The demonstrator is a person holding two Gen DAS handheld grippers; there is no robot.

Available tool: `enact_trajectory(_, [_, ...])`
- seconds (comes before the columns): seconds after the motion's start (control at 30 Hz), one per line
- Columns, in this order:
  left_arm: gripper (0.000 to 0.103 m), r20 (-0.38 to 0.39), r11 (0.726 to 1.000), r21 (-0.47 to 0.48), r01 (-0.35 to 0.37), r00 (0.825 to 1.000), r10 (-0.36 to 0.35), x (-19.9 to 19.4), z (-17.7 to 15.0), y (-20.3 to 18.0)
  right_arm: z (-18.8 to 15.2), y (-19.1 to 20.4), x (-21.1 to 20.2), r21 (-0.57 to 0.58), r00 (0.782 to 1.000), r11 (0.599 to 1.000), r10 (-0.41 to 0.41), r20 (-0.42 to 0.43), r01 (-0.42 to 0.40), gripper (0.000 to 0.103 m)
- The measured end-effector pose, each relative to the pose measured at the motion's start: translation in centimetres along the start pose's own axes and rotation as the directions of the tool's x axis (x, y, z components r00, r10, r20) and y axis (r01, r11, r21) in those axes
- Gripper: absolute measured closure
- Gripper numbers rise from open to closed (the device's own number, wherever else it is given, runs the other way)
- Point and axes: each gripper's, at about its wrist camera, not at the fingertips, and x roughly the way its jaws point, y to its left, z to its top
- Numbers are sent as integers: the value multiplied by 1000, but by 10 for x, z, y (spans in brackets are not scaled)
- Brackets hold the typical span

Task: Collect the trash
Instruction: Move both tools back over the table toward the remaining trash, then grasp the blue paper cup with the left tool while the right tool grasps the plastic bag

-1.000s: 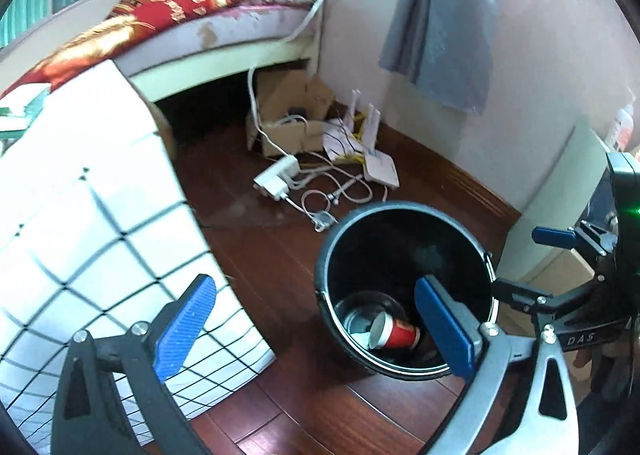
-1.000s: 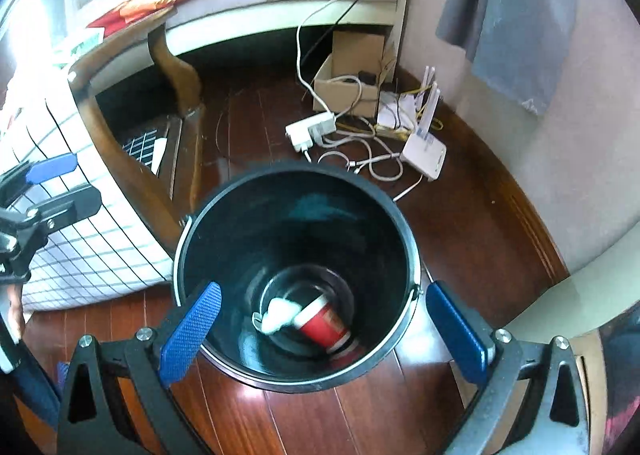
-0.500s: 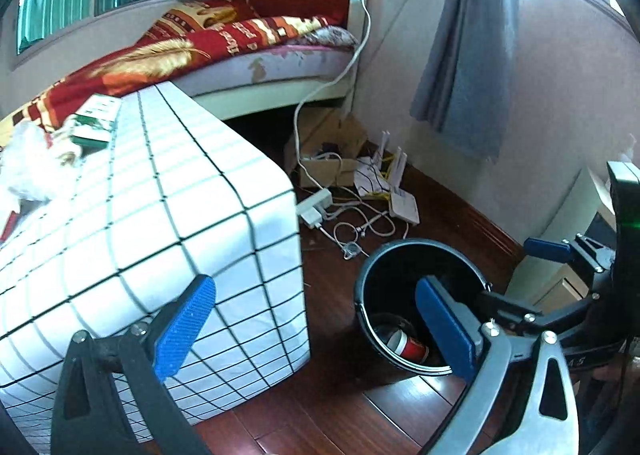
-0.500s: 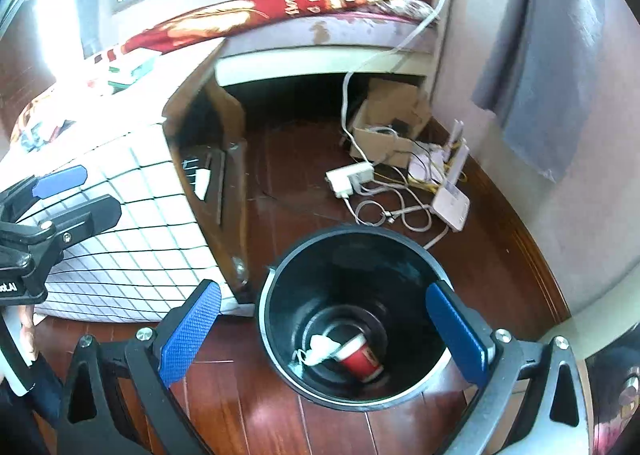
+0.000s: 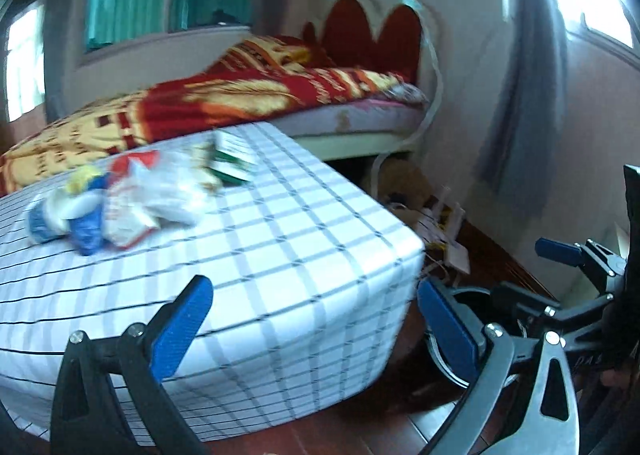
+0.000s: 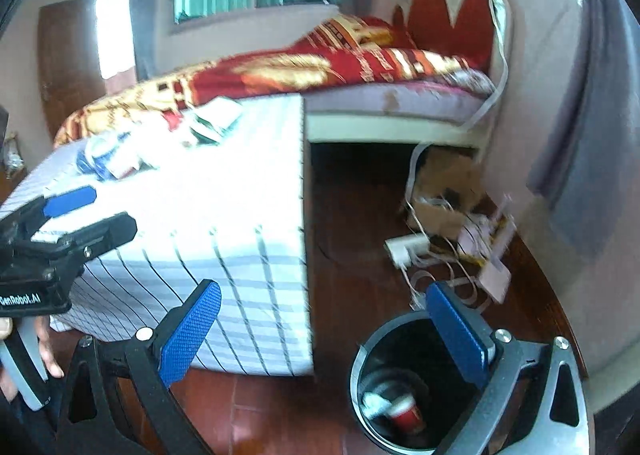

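Tools (image 5: 308, 323) (image 6: 320, 327) both released, empty, now lifted from bin (image 6: 400, 383) toward worktop (image 5: 280, 239). Cup (image 6: 406, 413) already binned; your remaining trash pile (image 5: 120, 199) waits on the far side.

The checked-cloth worktop (image 5: 304, 239) carries a blurred heap of wrappers (image 5: 120, 199) and a green-white box (image 5: 232, 163), while the wooden floor (image 6: 352, 255) holds a black bin (image 6: 404, 383), cables (image 6: 440, 267) and a cardboard box (image 6: 444, 191).
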Motion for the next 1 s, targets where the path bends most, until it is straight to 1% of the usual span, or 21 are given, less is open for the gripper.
enact_trajectory(0.1, [0, 24, 997, -23, -68, 997, 69, -14, 1, 29, 19, 28, 4, -34, 998, 999, 43, 46, -41, 0])
enact_trajectory(0.17, [0, 13, 992, -22, -121, 992, 122, -19, 0, 47, 30, 48, 16, -56, 996, 995, 79, 38, -76, 0])
enact_trajectory(0.23, [0, 7, 985, -27, -169, 986, 169, -22, -1, 65, 40, 70, 27, -90, 993, 992, 99, 62, -93, 0])
enact_trajectory(0.3, [0, 6, 977, -49, -206, 978, 207, -24, -3, 87, 48, 92, 36, -118, 991, 985, 134, 30, -130, 0])
enact_trajectory(0.33, [1, -10, 972, -74, -222, 975, 221, -23, -4, 104, 52, 100, 40, -121, 991, 984, 134, 27, -130, 0])
enact_trajectory(0.37, [2, -23, 970, -95, -225, 974, 223, -22, -5, 116, 55, 107, 42, -120, 989, 983, 143, 25, -139, 0])
enact_trajectory(0.43, [8, -34, 963, -134, -233, 972, 231, -20, -7, 138, 66, 124, 52, -111, 985, 979, 173, 26, -170, 0])
enact_trajectory(0.5, [15, -46, 957, -154, -246, 969, 242, -14, -5, 159, 75, 138, 63, -117, 984, 978, 177, 19, -174, 0])
enact_trajectory(0.57, [16, -52, 952, -164, -259, 966, 254, -7, -2, 171, 84, 153, 76, -130, 982, 974, 188, 14, -185, 1])
enact_trajectory(0.7, [16, -74, 946, -156, -286, 958, 277, 16, 4, 192, 101, 174, 107, -134, 975, 966, 221, -18, -222, 14])
enact_trajectory(0.77, [16, -80, 945, -152, -291, 956, 282, 27, 7, 200, 106, 180, 122, -139, 973, 963, 229, -39, -232, 16])
enact_trajectory(0.87, [23, -106, 947, -152, -283, 957, 269, 46, 11, 214, 113, 192, 151, -167, 972, 958, 220, -87, -232, 20])
enact_trajectory(0.9, [23, -114, 947, -148, -285, 956, 270, 50, 12, 214, 114, 195, 162, -175, 970, 957, 214, -111, -231, 22])
enact_trajectory(0.93, [24, -125, 948, -145, -282, 956, 265, 57, 12, 216, 115, 196, 169, -177, 968, 956, 215, -126, -235, 28])
enact_trajectory(1.0, [25, -140, 950, -145, -276, 956, 256, 70, 15, 222, 118, 201, 186, -181, 962, 951, 224, -155, -251, 32])
